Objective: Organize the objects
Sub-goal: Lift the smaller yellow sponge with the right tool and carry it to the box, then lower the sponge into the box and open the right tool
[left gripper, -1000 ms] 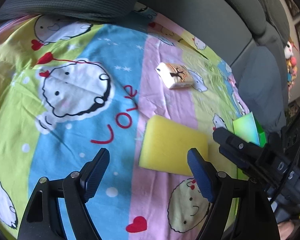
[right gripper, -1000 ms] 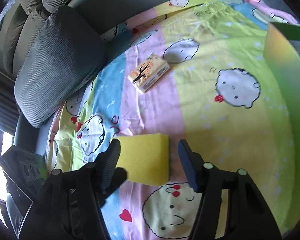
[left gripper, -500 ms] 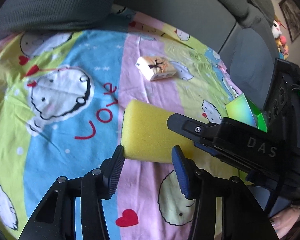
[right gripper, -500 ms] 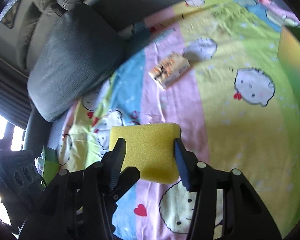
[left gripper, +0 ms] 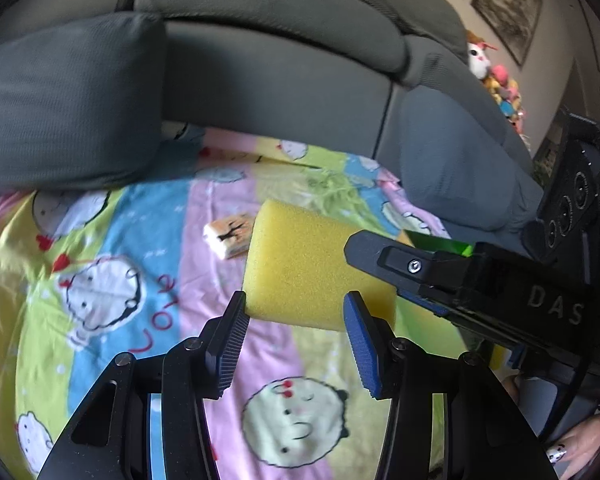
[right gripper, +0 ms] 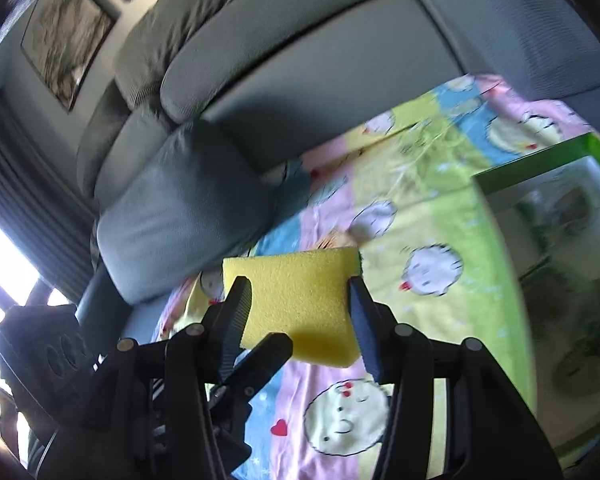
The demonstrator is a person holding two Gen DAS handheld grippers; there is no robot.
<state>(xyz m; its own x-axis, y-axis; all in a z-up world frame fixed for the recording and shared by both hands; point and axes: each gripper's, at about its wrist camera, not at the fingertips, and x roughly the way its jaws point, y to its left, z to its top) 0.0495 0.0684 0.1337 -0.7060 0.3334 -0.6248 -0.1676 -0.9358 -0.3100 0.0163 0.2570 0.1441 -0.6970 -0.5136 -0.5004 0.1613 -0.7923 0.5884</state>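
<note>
Yellow foam sponge block [right gripper: 300,304] now lifted off sheet, right hand-held gripper [right gripper: 300,312] pinching it; left hand-held gripper [left gripper: 296,344] spread. Keep squeeze light, carry level toward green box [right gripper: 540,160].

"DAS" — white letters on right claw [left gripper: 396,280] body; "Love" — red, on bedsheet [left gripper: 156,320].

From your left wrist view, the yellow sponge [left gripper: 308,272] hides one end of the small patterned box [left gripper: 228,236] behind it, and the box's print is too blurred to read. The right gripper [left gripper: 440,276] covers the sponge's far side and most of the green box [left gripper: 444,242]. In your right wrist view, the green box [right gripper: 540,160] runs off the picture's edge, its contents smeared.
</note>
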